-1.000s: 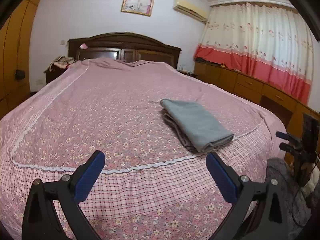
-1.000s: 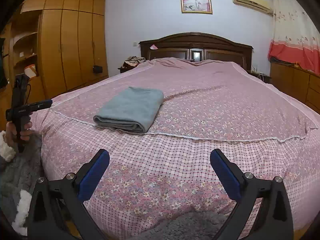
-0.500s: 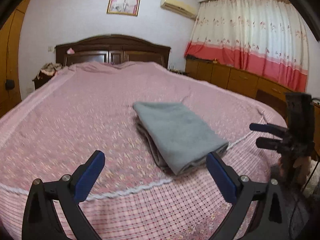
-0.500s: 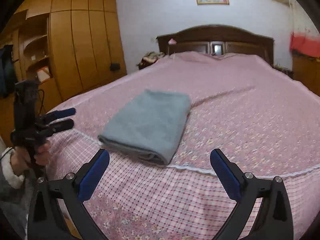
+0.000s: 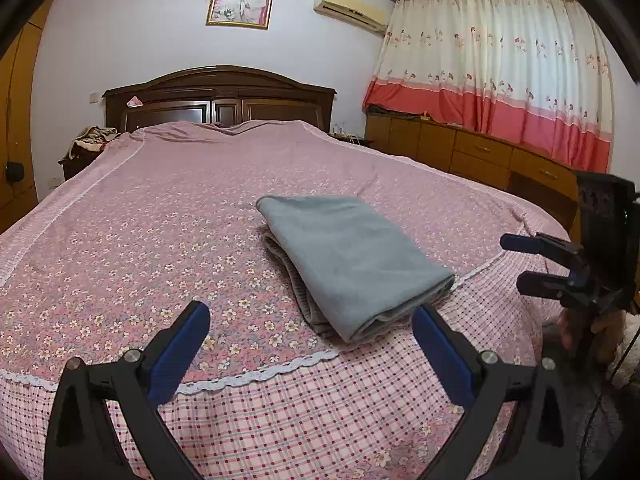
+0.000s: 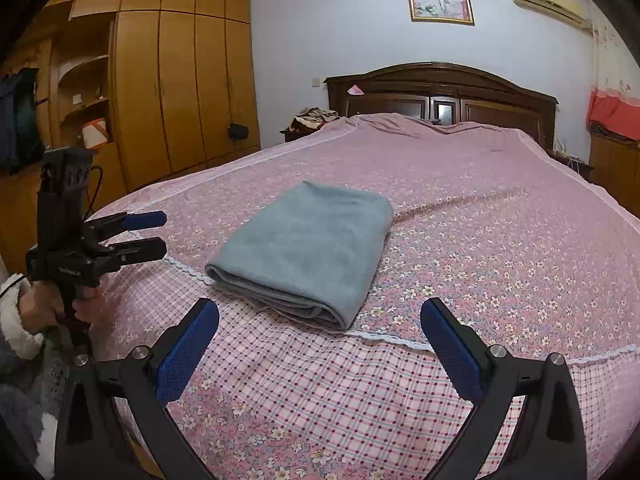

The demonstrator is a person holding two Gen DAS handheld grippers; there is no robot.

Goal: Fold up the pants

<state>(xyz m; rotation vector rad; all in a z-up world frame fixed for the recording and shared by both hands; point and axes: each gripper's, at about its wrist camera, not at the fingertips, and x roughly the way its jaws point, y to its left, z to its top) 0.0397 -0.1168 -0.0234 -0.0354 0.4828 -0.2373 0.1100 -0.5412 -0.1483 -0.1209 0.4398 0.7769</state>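
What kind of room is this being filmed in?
A home bedroom, most likely: a large bed with a dark wooden headboard, a tall wooden wardrobe, and folded grey pants lying on the bedspread.

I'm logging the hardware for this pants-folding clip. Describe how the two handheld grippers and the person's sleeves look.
Both the left gripper and the right gripper have black angular frames with silver bolts and two fingers tipped with blue textured pads. The right wrist view shows a tall black camera block on the left gripper, a thin cable, small white lettering, and a fluffy grey sleeve with a white cuff.
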